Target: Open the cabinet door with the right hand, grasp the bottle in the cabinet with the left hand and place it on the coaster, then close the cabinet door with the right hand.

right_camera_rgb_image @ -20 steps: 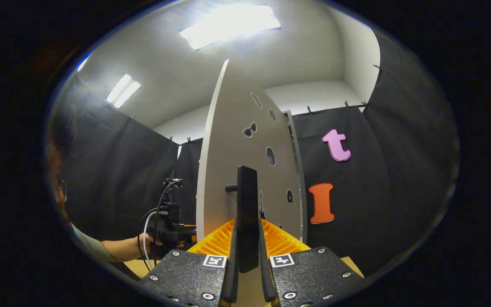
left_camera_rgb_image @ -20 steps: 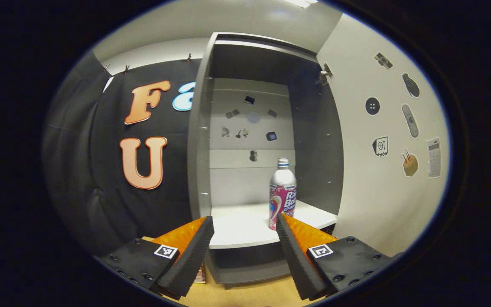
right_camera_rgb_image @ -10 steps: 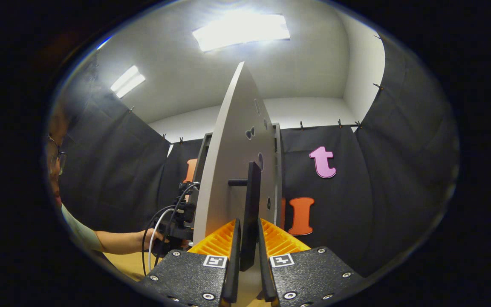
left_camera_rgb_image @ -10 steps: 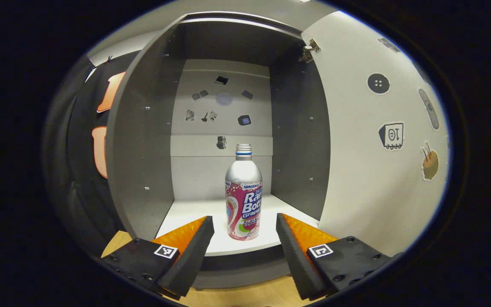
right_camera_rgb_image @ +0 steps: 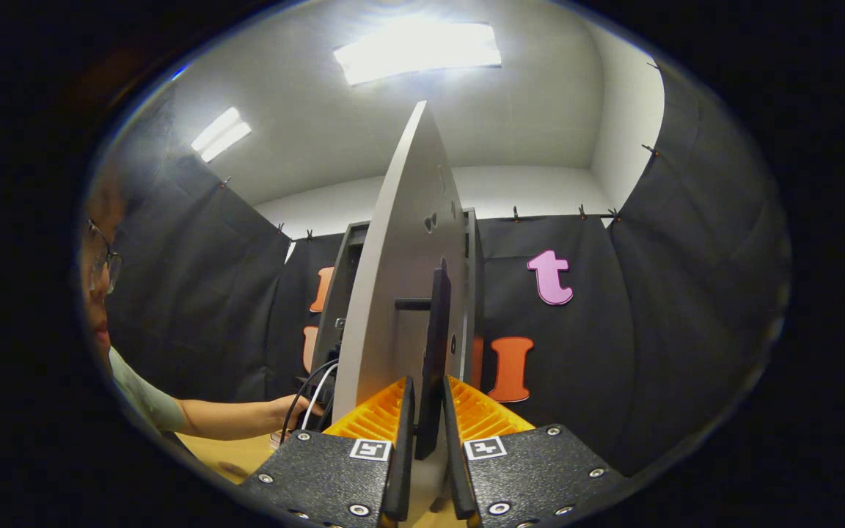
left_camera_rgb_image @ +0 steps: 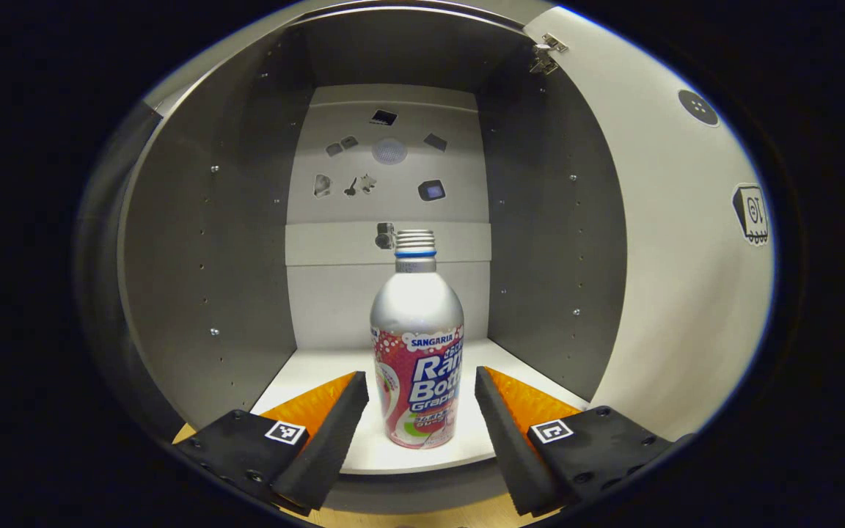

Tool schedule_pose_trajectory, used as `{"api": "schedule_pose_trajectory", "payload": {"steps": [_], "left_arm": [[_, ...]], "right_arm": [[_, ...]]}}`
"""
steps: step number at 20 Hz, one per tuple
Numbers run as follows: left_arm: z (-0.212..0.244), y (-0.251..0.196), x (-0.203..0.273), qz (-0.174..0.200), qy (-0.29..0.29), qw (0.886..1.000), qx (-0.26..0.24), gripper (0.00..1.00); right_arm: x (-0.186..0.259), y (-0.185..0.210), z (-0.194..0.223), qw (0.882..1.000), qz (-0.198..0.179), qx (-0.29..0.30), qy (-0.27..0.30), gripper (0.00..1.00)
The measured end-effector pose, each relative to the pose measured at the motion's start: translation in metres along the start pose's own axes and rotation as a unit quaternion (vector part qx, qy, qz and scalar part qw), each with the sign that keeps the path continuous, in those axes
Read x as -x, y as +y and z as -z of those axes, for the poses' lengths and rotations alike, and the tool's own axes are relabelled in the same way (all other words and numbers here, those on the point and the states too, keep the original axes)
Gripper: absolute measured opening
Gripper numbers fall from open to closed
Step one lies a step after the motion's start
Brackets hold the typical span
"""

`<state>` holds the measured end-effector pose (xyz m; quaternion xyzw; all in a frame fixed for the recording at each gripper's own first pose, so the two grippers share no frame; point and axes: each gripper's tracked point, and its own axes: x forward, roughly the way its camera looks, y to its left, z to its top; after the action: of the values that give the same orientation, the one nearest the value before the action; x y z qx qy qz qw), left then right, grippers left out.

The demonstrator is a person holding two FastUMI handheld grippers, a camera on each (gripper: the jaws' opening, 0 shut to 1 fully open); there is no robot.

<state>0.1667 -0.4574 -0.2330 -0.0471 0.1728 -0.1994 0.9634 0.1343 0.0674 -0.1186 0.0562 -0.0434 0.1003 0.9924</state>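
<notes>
Left gripper view: I see the cabinet [left_camera_rgb_image: 195,242] wide open, its door [left_camera_rgb_image: 679,279] swung out to the right of the opening. The aluminium bottle [left_camera_rgb_image: 417,352] stands upright on the cabinet's white shelf [left_camera_rgb_image: 305,381], near the front edge, cap on. My left gripper [left_camera_rgb_image: 421,411] is spread wide, one finger either side of the bottle's lower body, neither touching it as far as I can tell. In the right gripper view, the cabinet door [right_camera_rgb_image: 400,293] shows edge-on and my right gripper [right_camera_rgb_image: 428,440] is clamped narrow on the door's black handle [right_camera_rgb_image: 436,352]. A person's hand [right_camera_rgb_image: 292,408] reaches toward the cabinet left of the door.
</notes>
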Motion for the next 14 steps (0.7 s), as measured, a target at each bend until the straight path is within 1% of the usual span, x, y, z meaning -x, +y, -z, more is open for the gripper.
{"api": "schedule_pose_trajectory", "payload": {"steps": [1,2,3,5,6,7,8,9,10,11,12,14], "left_arm": [[0.001,0.0,-0.007,-0.001,0.0,1.0,0.003,0.96],[0.002,0.0,-0.012,-0.001,0.002,1.0,0.007,0.95],[0.003,-0.001,-0.017,0.003,0.001,1.0,0.01,0.96],[-0.001,0.003,-0.024,0.002,-0.01,1.0,0.009,0.96],[-0.003,0.005,-0.024,0.002,-0.015,1.0,0.011,0.95],[-0.005,0.004,-0.024,0.005,-0.018,1.0,0.014,0.9],[-0.006,0.004,-0.021,0.008,-0.02,1.0,0.017,0.87],[-0.008,0.006,-0.016,0.01,-0.02,1.0,0.02,0.86],[-0.007,0.009,-0.012,0.012,-0.019,0.999,0.023,0.85],[-0.008,0.01,-0.006,0.016,-0.018,0.999,0.026,0.86],[-0.009,0.011,0.001,0.019,-0.017,0.999,0.028,0.86],[-0.01,0.018,0.017,0.022,-0.018,0.999,0.028,0.82]], "right_arm": [[0.001,0.003,0.001,1.0,-0.011,-0.001,0.003,0.22],[0.003,0.005,0.002,1.0,-0.013,-0.002,0.005,0.23],[0.004,0.004,0.002,1.0,-0.013,0.0,0.007,0.28],[0.007,-0.001,0.001,1.0,-0.004,0.007,0.006,0.29],[0.008,-0.001,0.001,1.0,-0.003,0.008,0.006,0.31],[0.009,-0.001,0.001,1.0,-0.001,0.007,0.005,0.37],[0.009,-0.003,0.0,1.0,0.003,0.007,0.005,0.41],[0.01,-0.004,0.0,1.0,0.009,0.008,0.004,0.46],[0.011,-0.005,0.0,1.0,0.013,0.006,0.005,0.48],[0.013,-0.005,0.0,1.0,0.015,0.004,0.006,0.57],[0.014,-0.005,0.0,1.0,0.017,0.001,0.008,0.53],[0.016,-0.007,-0.001,1.0,0.025,-0.003,0.01,0.57]]}}
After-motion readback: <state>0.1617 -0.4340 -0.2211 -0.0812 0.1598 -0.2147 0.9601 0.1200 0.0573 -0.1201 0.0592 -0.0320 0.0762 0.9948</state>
